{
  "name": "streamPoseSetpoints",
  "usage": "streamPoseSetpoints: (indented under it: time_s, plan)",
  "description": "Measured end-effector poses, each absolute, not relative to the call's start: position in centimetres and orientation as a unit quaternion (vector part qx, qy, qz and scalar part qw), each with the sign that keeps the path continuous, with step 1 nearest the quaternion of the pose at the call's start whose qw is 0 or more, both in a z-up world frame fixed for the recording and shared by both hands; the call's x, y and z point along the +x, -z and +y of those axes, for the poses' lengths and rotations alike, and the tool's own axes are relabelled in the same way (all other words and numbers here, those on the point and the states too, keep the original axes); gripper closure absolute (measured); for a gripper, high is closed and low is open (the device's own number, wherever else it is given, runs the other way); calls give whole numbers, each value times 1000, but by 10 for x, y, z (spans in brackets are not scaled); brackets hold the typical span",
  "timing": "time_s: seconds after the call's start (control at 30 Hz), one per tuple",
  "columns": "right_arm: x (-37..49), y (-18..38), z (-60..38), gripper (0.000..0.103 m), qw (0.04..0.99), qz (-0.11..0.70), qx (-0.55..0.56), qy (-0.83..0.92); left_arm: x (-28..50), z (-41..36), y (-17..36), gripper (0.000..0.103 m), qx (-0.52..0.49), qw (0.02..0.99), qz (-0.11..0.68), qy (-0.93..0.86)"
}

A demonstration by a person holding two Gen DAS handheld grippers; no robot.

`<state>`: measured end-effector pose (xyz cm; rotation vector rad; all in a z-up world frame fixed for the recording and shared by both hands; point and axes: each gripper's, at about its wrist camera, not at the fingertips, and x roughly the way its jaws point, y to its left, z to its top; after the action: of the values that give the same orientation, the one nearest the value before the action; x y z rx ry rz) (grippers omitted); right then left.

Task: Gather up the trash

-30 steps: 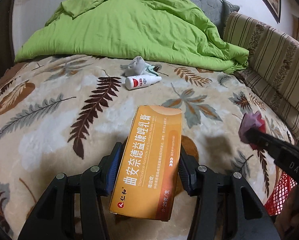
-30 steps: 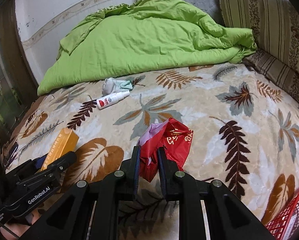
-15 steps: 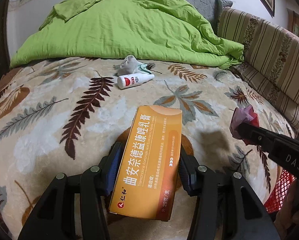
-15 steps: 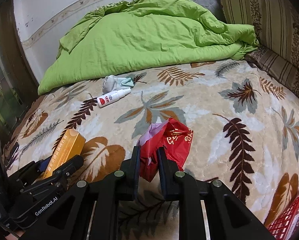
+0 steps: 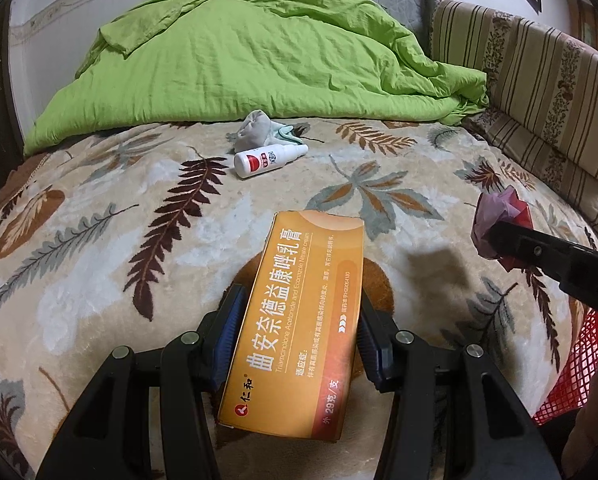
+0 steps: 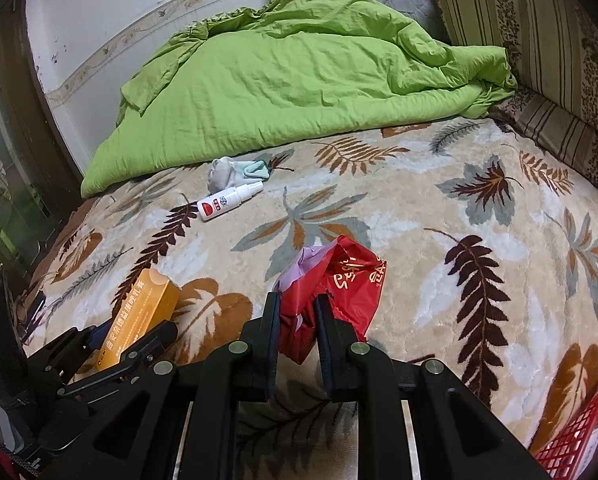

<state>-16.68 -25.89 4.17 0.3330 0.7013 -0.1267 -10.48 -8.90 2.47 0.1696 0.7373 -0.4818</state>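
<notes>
Orange box (image 5: 299, 312) (Chinese print) clamped; red wrapper (image 6: 335, 292) crumpled, clamped.

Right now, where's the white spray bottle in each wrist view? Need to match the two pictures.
Left wrist view: the white spray bottle lies on its side on the leaf-print blanket, upper centre, beyond the orange box.
Right wrist view: the bottle lies left of centre, far beyond the red wrapper.
Shared landmark: the crumpled grey and mint cloth right behind the bottle, at the foot of the green duvet.
</notes>
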Motion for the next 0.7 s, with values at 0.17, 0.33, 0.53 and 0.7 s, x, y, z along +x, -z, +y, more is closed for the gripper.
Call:
streamPoseSetpoints:
  time_s: [0.17,0.33,0.53,0.7]
  plan:
    - [-165,-40,-261,84,921,345,169,60,-104,-92,-24,52,92,901,356,232]
    - [-163,-39,-259,84,920,348,167,61,-105,-91,-25,52,97,902,351,231]
    - [-164,-37,-262,84,919,349,172,64,-105,-90,-27,52,96,904,347,230]
    - [-165,-37,-264,84,918,349,175,68,-106,-90,-30,52,98,905,344,229]
